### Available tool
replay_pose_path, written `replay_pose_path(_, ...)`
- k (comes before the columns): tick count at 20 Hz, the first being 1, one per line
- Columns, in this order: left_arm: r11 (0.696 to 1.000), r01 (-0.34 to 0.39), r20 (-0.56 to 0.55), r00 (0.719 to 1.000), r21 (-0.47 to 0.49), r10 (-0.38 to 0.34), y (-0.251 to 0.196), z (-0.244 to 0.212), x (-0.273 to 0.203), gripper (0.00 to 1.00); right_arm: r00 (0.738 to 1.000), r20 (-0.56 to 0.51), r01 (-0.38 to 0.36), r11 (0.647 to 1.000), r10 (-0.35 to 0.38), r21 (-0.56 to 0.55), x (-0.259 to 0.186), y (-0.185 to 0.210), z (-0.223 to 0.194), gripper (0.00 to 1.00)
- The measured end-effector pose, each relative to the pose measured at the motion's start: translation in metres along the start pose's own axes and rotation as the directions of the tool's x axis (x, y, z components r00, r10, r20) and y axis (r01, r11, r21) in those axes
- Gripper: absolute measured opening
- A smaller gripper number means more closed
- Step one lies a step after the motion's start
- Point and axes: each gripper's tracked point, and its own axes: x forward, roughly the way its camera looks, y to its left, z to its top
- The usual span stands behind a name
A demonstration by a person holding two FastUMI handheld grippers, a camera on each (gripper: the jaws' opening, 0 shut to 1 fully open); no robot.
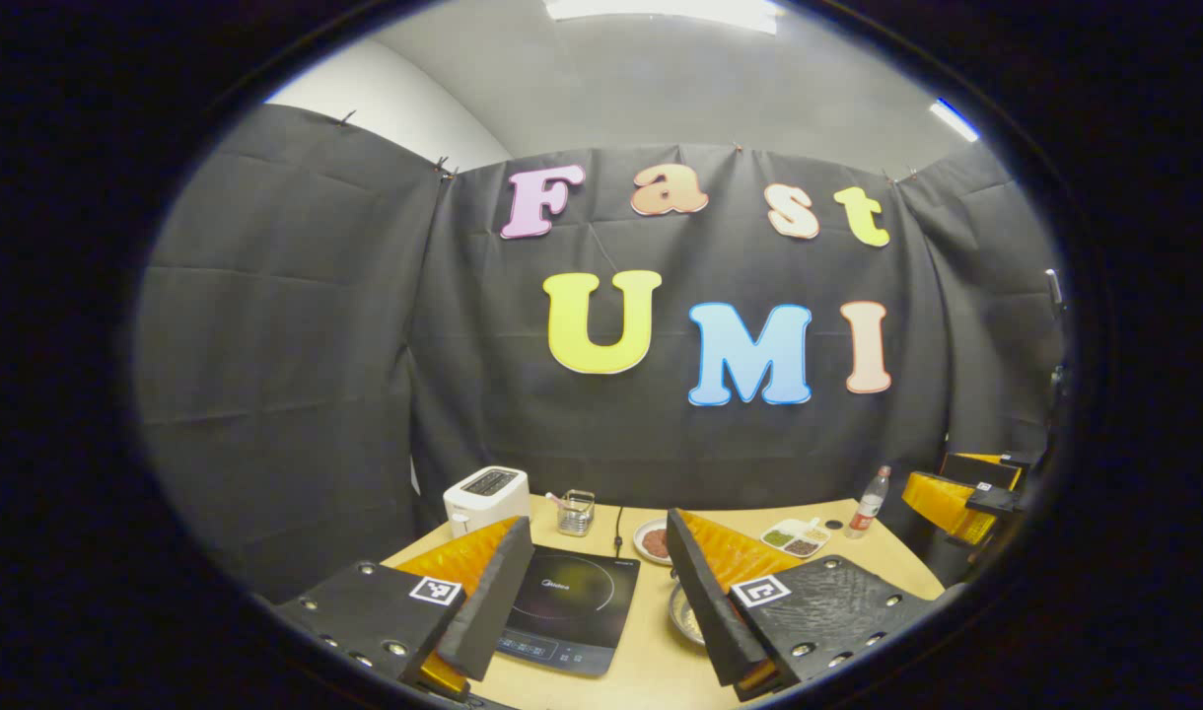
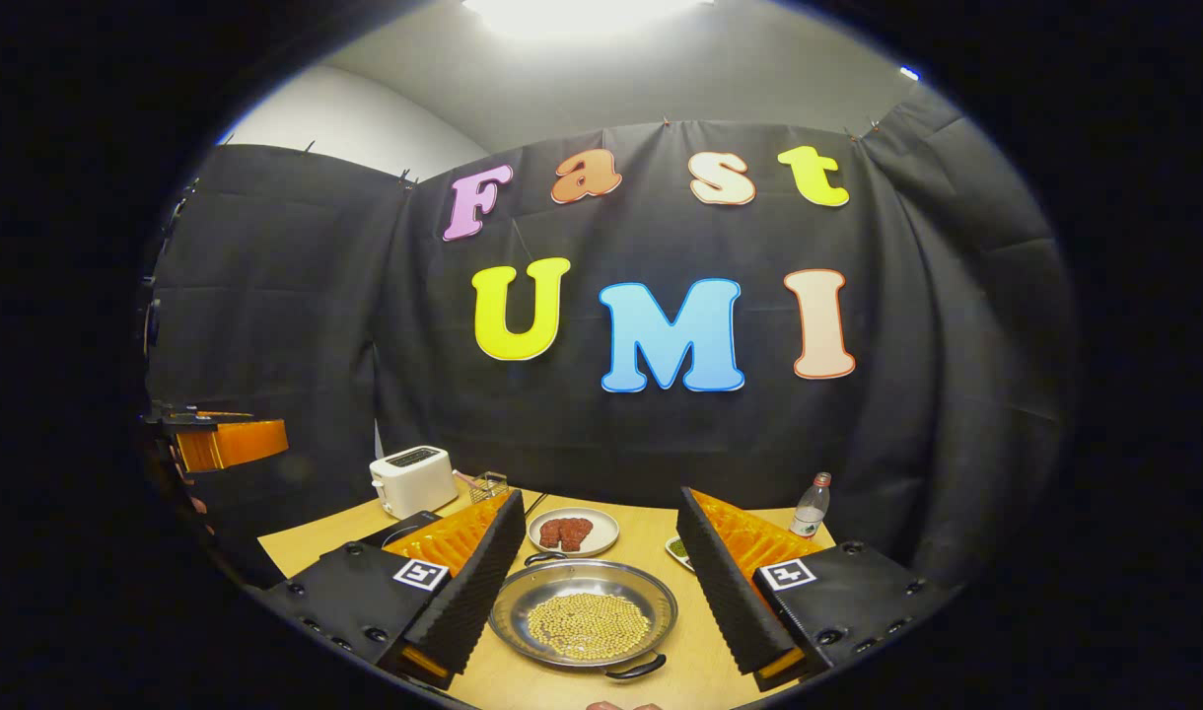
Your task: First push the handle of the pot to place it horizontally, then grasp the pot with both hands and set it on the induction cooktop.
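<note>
A pale wooden counter (image 2: pixel 661 537) is seen below the black cloth wall. On it a flat, glossy black induction cooktop (image 1: pixel 572 611) lies at the left. Beside the cooktop, a shallow round pot of shiny steel (image 2: pixel 584 613), filled with small yellow beans, is set on the bare wood, its two dark loop handles pointing near and far. A boxy white toaster (image 2: pixel 411 480) and a small wire basket (image 2: pixel 489 485) are placed behind; a round white plate of red meat (image 2: pixel 573 532) lies just beyond the pot, with a clear plastic bottle (image 2: pixel 811 506) to the right. The left tool (image 1: pixel 592 597) is held spread above the cooktop; the right tool (image 2: pixel 601 592) is spread either side of the pot, untouching.
</note>
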Motion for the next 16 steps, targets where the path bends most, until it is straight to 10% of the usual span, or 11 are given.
replay_pose_path(16,0.974,0.227,-0.063,0.972,0.017,-0.225,0.013,-0.039,0.055,0.84,0.965,-0.182,0.182,0.982,-0.189,-0.058,-0.010,0.001,-0.047,0.99)
